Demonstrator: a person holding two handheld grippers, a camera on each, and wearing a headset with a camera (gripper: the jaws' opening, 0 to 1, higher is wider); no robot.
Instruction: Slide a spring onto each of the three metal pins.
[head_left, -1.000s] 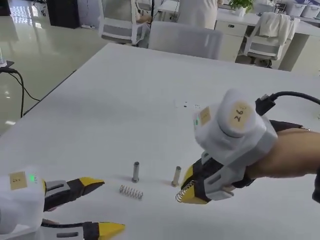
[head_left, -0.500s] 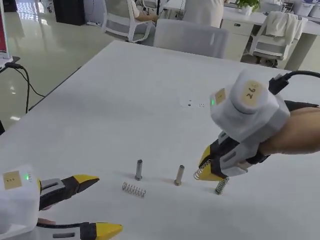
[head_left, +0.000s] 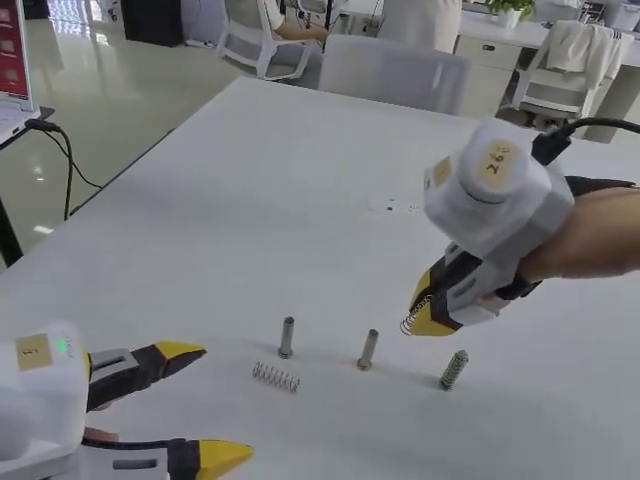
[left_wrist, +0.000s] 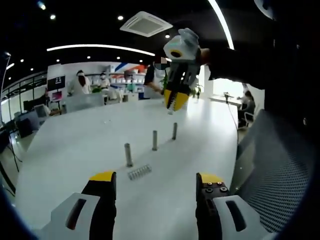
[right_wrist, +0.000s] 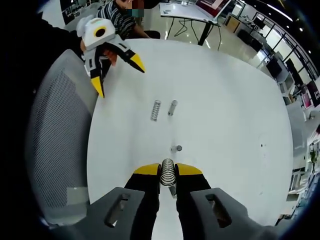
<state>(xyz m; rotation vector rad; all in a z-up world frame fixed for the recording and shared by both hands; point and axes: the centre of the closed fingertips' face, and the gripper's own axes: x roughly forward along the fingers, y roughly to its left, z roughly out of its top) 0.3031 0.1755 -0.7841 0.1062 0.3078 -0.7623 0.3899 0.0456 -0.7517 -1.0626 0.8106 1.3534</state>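
Three metal pins stand in a row on the white table. The left pin (head_left: 287, 337) and the middle pin (head_left: 368, 349) are bare, and the right pin (head_left: 453, 369) wears a spring. A loose spring (head_left: 275, 376) lies in front of the left pin. My right gripper (head_left: 428, 322) hovers above and between the middle and right pins, shut on another spring (right_wrist: 168, 170). My left gripper (head_left: 200, 405) rests low at the near left, open, with nothing between its jaws. In the left gripper view, the loose spring (left_wrist: 139, 172) lies just ahead of my left gripper (left_wrist: 156, 180).
The white table (head_left: 250, 200) stretches far back and left of the pins. Office chairs (head_left: 390, 70) stand at its far edge, and a mesh chair back (right_wrist: 60, 140) is close behind the near edge. A cable (head_left: 60, 150) hangs off to the left.
My right gripper rose and drew to the right with its spring, uncovering the right pin with a spring on it. The left gripper stayed put.
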